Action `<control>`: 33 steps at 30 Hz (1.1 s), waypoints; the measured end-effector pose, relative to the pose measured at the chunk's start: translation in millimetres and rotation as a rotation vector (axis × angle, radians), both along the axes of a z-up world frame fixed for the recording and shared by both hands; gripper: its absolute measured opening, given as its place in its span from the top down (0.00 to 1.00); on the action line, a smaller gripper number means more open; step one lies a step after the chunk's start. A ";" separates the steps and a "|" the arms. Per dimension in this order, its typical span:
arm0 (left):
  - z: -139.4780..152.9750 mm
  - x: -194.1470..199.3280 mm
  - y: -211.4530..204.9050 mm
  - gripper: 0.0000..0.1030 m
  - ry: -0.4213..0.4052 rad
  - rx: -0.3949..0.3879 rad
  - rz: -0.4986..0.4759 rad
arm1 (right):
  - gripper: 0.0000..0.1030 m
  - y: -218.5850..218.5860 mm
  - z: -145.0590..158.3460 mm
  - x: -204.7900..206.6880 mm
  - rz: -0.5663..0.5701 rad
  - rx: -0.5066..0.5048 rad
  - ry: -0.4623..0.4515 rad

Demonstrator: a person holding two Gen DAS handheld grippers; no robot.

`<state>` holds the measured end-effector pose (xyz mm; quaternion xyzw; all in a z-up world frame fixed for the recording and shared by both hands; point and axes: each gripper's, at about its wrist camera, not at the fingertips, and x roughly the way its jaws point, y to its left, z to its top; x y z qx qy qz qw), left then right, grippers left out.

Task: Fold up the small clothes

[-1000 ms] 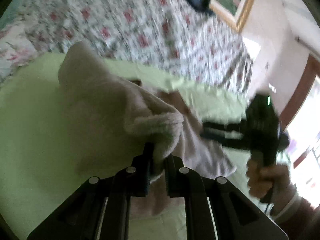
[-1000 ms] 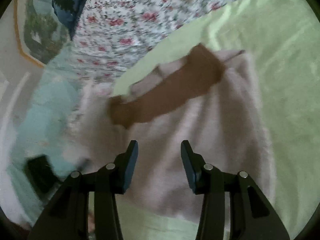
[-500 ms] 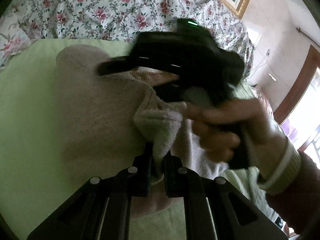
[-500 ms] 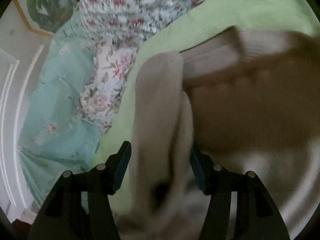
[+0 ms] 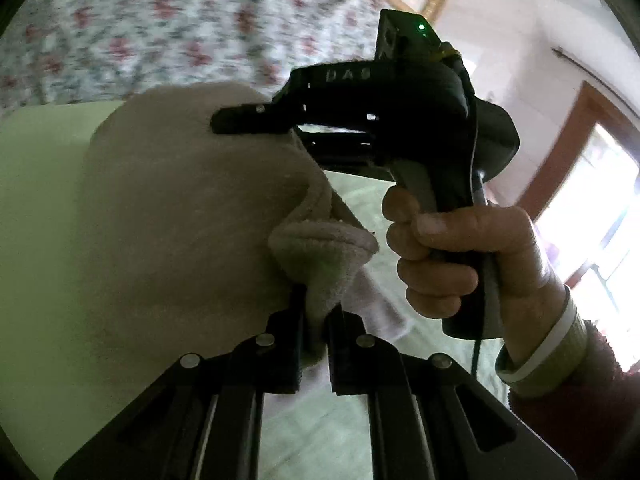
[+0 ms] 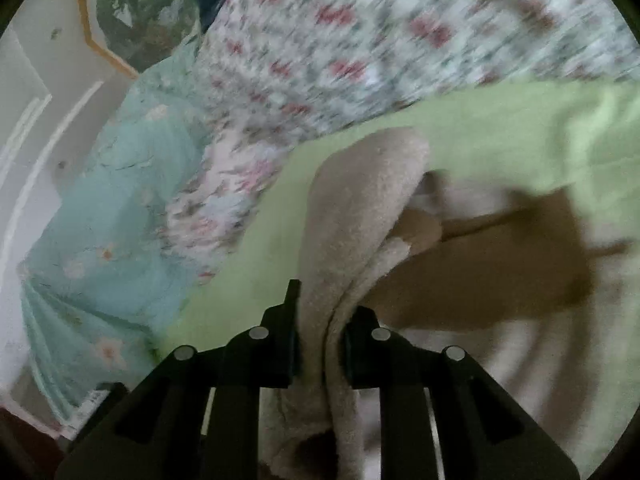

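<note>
A small beige fleece garment (image 5: 168,216) lies on a light green sheet (image 5: 36,184). My left gripper (image 5: 318,320) is shut on a bunched fold of its cloth near the bottom centre of the left wrist view. My right gripper (image 6: 320,320) has its jaws closing on a thick roll of the same beige garment (image 6: 352,216), and the cloth fills the gap between them. In the left wrist view the right gripper (image 5: 256,120), held by a hand (image 5: 460,252), reaches over the garment's upper edge. A shadow darkens the cloth on the right of the right wrist view.
A floral quilt (image 5: 152,28) lies behind the green sheet, and a pale blue flowered cover (image 6: 104,216) is to the left in the right wrist view. A framed picture (image 6: 132,12) hangs on the wall. A doorway with bright light (image 5: 592,184) is at the right.
The right gripper swung from the right side over the garment and its wide jaws closed around a roll of cloth. The left gripper kept its pinch on the fold while shifting sideways.
</note>
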<state>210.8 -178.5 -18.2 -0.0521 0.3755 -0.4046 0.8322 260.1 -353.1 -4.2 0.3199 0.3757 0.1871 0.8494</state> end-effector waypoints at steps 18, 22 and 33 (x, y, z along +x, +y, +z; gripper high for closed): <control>-36.1 10.5 -79.3 0.91 0.103 0.017 -0.105 | 0.97 -89.2 -36.6 -67.6 -0.221 -0.128 -0.002; -57.7 14.4 -84.1 0.91 0.154 0.054 -0.102 | 0.96 -97.1 -59.4 -65.9 -0.232 -0.093 0.096; -46.4 6.3 -64.2 0.91 0.162 -0.017 -0.100 | 0.34 -77.7 -82.5 -71.2 -0.196 0.051 0.144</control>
